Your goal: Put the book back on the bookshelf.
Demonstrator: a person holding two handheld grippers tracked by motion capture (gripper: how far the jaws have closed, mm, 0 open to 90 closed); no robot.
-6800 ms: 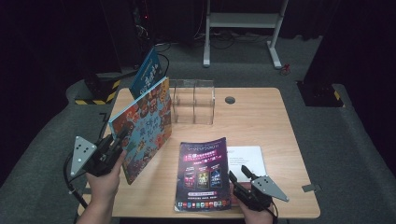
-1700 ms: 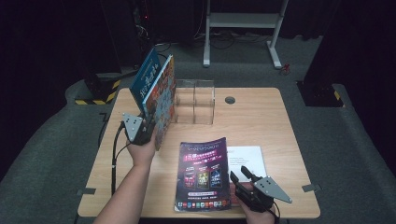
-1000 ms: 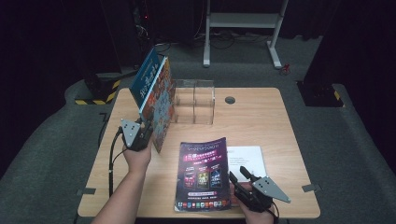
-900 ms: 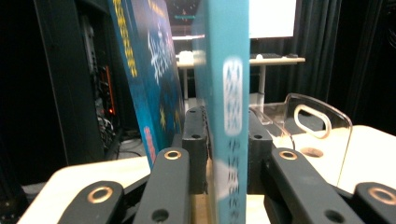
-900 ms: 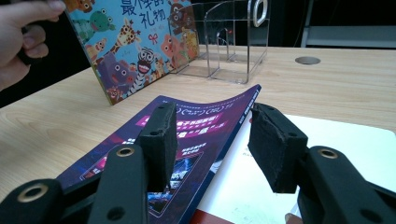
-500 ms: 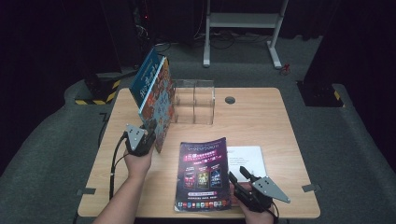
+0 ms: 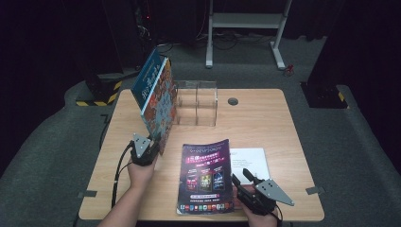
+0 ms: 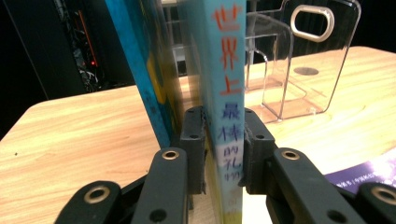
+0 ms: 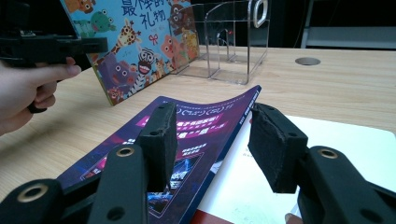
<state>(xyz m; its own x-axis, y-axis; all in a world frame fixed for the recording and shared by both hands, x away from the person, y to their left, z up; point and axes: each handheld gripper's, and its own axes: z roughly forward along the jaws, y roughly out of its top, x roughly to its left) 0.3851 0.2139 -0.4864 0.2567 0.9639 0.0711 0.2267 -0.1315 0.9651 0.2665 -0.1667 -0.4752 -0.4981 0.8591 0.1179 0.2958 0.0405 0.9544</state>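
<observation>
Nearest me, my right gripper (image 7: 247,178) rests low at the near right of the light wooden surface (image 7: 265,118), its jaws released and standing apart over the right edge of the glossy purple magazine (image 7: 205,176). That magazine lies flat and overlaps a white sheet of paper (image 7: 250,158) just to its right. In the right gripper view its edge curls up between the jaws without either pad pressing it, so I judge this hand is parked ready for the next pick.

Further in on the left, my left gripper (image 7: 152,147) has its jaws clenched on the near edge of the colourful children's picture book with cartoon animals on the cover (image 7: 161,106). The left gripper view shows both pads (image 8: 194,140) pressed flat on either side of its thin spine edge. I hold it upright so it can stand on edge beside a thin blue book (image 7: 144,80), which leans just to its left.

Farthest, the clear acrylic file holder (image 7: 197,101) stands to the right of both books, its compartments empty. I judge the picture book is meant to stand there.
</observation>
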